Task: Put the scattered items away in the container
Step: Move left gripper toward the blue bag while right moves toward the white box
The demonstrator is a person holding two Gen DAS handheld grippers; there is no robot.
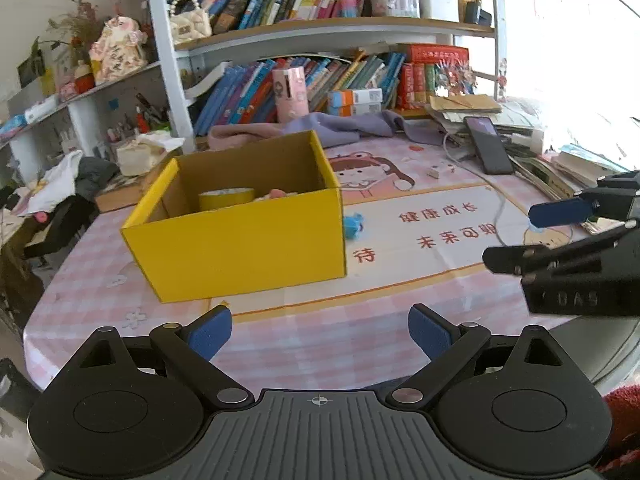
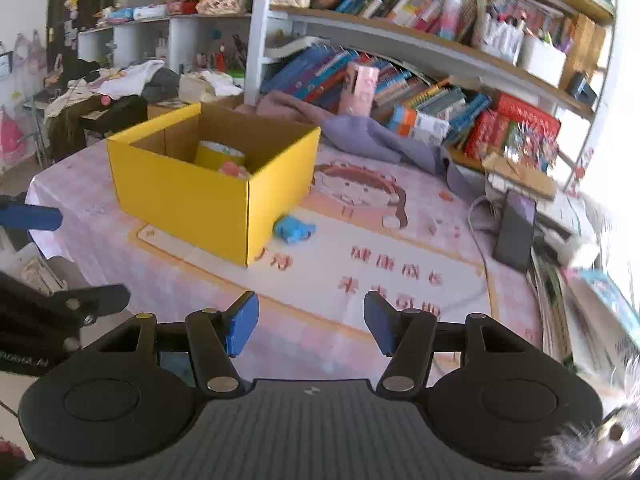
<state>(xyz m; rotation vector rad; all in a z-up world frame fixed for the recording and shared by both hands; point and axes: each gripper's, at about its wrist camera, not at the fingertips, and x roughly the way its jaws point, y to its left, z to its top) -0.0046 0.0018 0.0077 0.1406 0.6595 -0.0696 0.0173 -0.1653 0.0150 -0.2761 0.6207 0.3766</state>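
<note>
Blue item: a small crumpled blue thing (image 2: 294, 229) lies on the table just beside the yellow box (image 2: 208, 196), at the box's near right corner; in the left wrist view it (image 1: 354, 225) peeks out from behind the box's right wall.
Long axis: as the right wrist view shows it, the item runs roughly across the picture, away from the box; which end is which I cannot tell.
Box contents: inside the box, a yellow roll (image 2: 219, 155) stands near the middle and a pink thing (image 2: 233, 169) lies just beside it.
Surface: a table under a pink checked cloth (image 1: 320, 344) with a cartoon girl and red characters printed to the right of the box.
Room: behind the box, a purple cloth (image 2: 380, 140), then white shelves of leaning books (image 1: 360, 76); a dark phone (image 1: 489, 145) lies well to the right of the box, near stacked papers.
Right gripper (image 2: 310, 328): jaws apart with nothing between them, low and near; the blue item lies ahead of it, a little left of its centre line, well apart from the fingertips.
Left gripper (image 1: 319, 334): released, jaws wide and holding nothing, facing the box's near wall; the blue item lies ahead, slightly right.
</note>
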